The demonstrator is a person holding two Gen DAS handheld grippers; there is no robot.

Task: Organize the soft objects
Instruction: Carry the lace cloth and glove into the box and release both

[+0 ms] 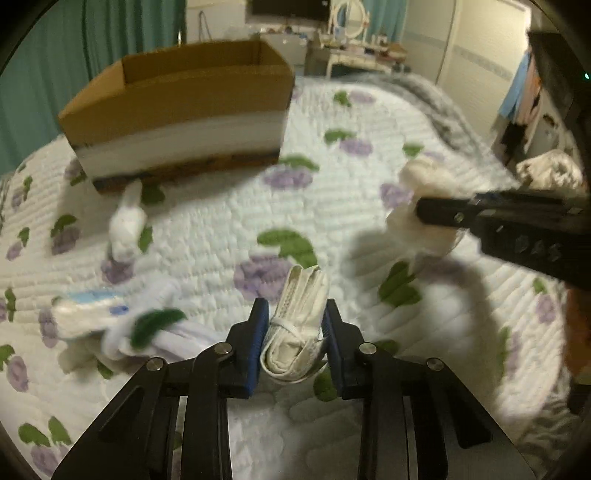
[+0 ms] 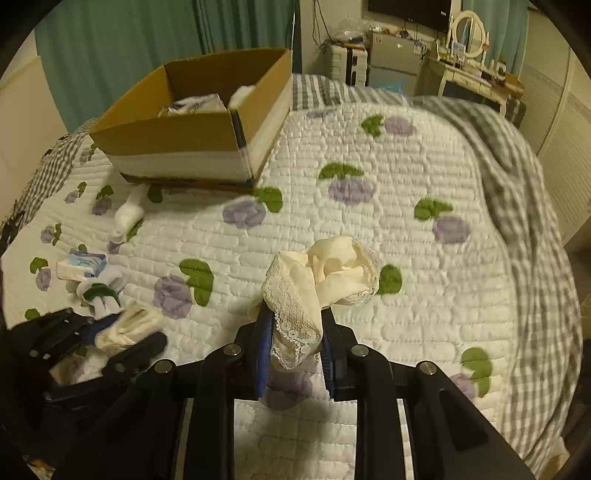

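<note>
My left gripper (image 1: 295, 310) is shut on a folded white sock roll (image 1: 299, 295) that lies low over the flowered quilt (image 1: 332, 206). My right gripper (image 2: 297, 317) is shut on a cream lace-edged cloth (image 2: 332, 269), lifted above the quilt. The left wrist view shows that cloth (image 1: 417, 177) at the right. An open cardboard box (image 2: 166, 136) stands at the far left of the bed with white items (image 2: 199, 103) inside. A white sock roll (image 1: 127, 221), a blue-and-white tissue pack (image 1: 88, 310) and green-banded white socks (image 1: 155, 325) lie loose at the left.
A grey checked blanket (image 2: 517, 192) is bunched along the bed's right side. Green curtains (image 2: 129, 55) hang behind the box. A dressing table with a mirror (image 2: 469, 33) and a small fridge (image 2: 391, 59) stand past the bed's far end.
</note>
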